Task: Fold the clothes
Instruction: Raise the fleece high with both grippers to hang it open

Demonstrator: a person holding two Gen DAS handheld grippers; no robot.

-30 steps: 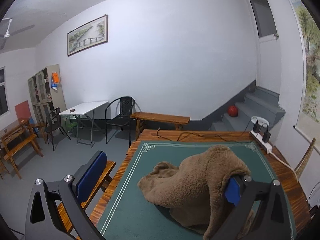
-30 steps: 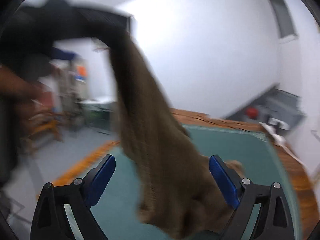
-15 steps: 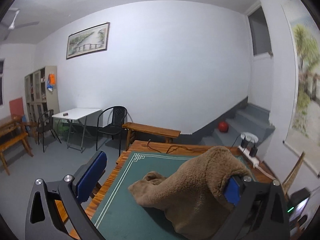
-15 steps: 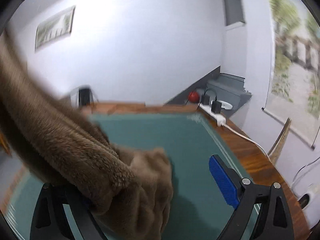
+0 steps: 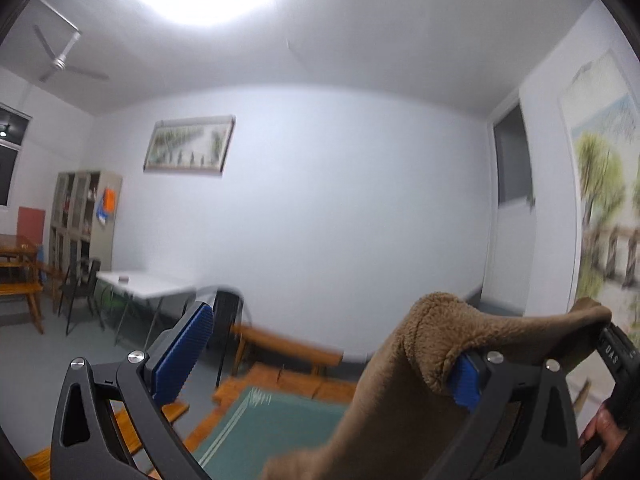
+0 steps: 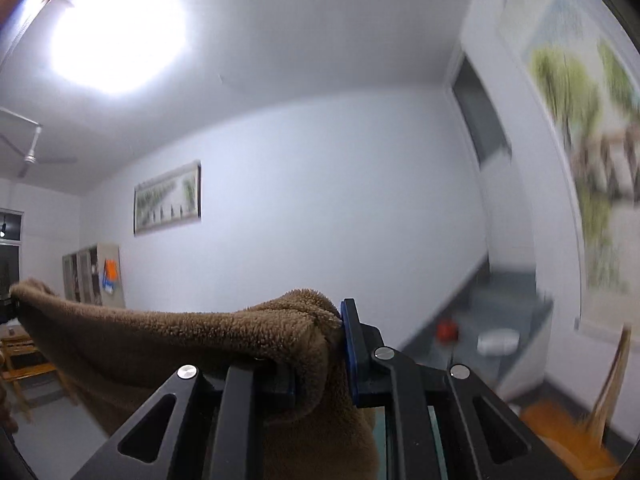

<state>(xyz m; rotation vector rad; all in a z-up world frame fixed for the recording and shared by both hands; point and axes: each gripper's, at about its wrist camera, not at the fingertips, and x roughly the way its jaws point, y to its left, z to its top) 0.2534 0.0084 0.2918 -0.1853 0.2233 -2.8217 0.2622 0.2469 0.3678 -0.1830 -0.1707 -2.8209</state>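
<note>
Fleece, brown and fuzzy: the brown fleece garment (image 6: 224, 332) is sitting low centre in the right wrist view, bunched between the blue pads of the right gripper (image 6: 320, 360), whose jaws are closing and pinching a fold of it; from there the cloth is stretching off to the left edge of the frame. In the left wrist view the left gripper (image 5: 328, 360) is standing wide apart, with the left blue pad (image 5: 182, 354) bare at lower left and the garment (image 5: 404, 396) draping over the right finger at lower right, covering most of that pad; whether it is really gripped there I cannot tell, the jaws are not pressing together on it. At the far lower right edge of that view a hand (image 5: 604, 430) is holding the other black gripper body, with the cloth's far end running up to it. Below the garment the green mat (image 5: 260, 420) is lying on the wooden table (image 5: 228, 390), bottom centre. Farther back, motion-blurred, a wooden bench (image 5: 288, 346), a black chair (image 5: 226, 320) and a white folding table (image 5: 148, 284) are standing mid-left. On the back wall a framed picture (image 5: 188, 144) is hanging upper left of centre; a ceiling fan (image 5: 60, 62) is showing top left.
</note>
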